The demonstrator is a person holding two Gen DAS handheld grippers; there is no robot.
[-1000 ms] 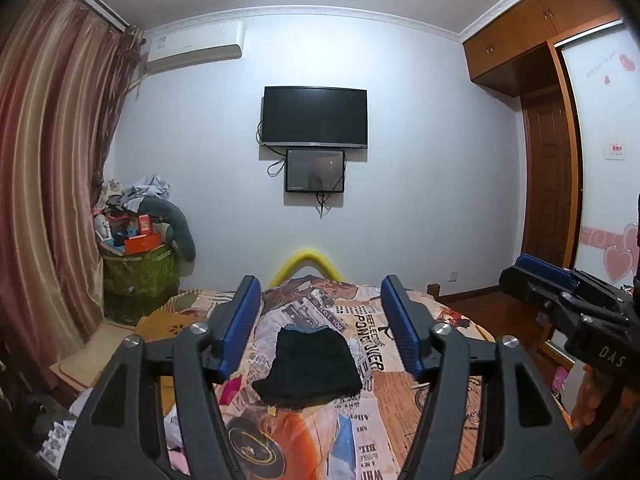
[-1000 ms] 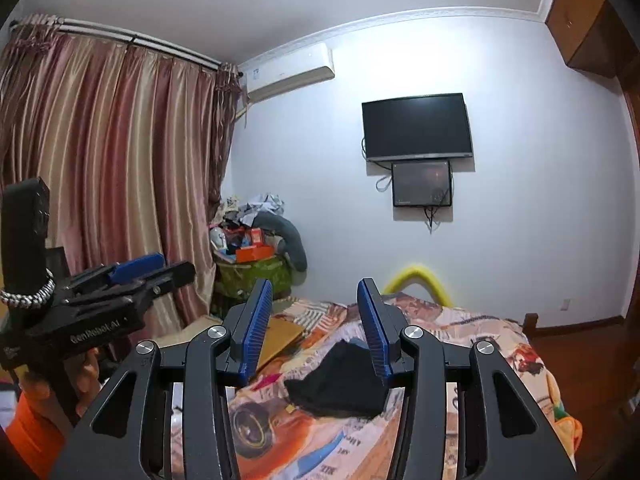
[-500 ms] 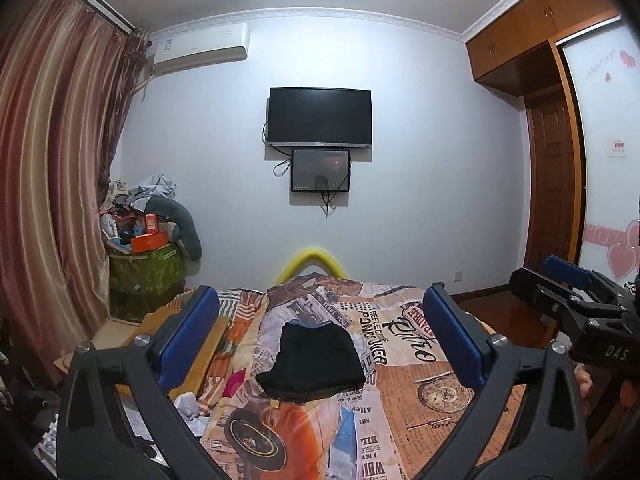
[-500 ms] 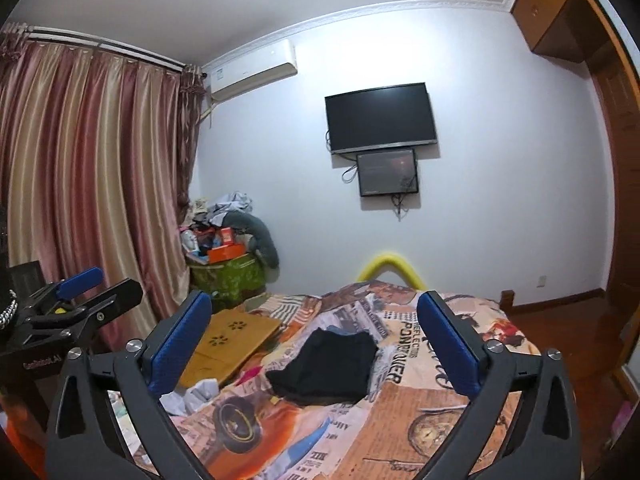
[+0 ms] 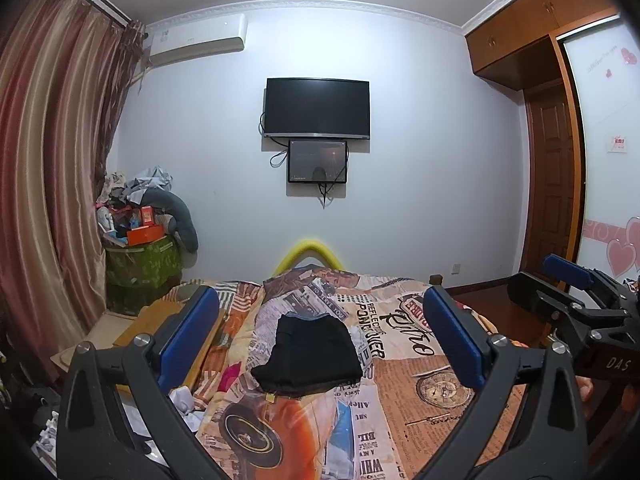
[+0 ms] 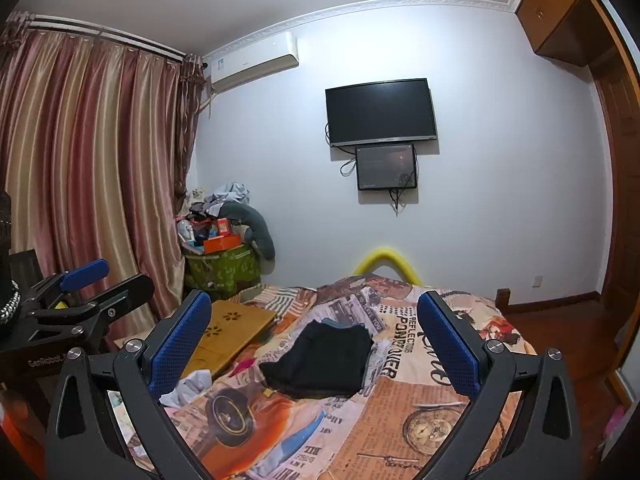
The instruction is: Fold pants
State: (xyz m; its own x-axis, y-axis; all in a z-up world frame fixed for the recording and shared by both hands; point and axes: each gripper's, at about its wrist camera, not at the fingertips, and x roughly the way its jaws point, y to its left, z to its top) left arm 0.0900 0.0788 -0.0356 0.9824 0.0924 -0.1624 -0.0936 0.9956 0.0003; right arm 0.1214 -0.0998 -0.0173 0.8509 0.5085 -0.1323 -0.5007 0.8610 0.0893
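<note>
Pants [image 5: 308, 356] lie folded into a compact black rectangle near the middle of the bed [image 5: 404, 408], resting flat on the newspaper-print bedspread, with a strip of blue showing along the far edge of the fold. Both grippers are held up above the near end of the bed and touch nothing. Left gripper [image 5: 320, 336] has its blue-padded fingers [image 5: 188, 332] spread wide apart, and the pants appear in the gap between them, well beyond the tips. Right gripper [image 6: 314, 340] is likewise wide apart, its blue pads [image 6: 448, 344] framing the same garment from a little further right. In the left wrist view the right gripper shows at the right edge; in the right wrist view the left gripper [image 6: 102, 284] shows at the left edge.

On the far wall hangs a dark television [image 5: 317, 107] with a smaller screen [image 5: 317, 161] just below it, and an air conditioner [image 5: 196, 40] sits high to the left. Striped curtains [image 5: 52, 160] cover the left side. A pile of clutter [image 5: 140, 216] sits on a green box in the far left corner. A wooden lap tray [image 6: 228, 332] lies on the bed's left side.
</note>
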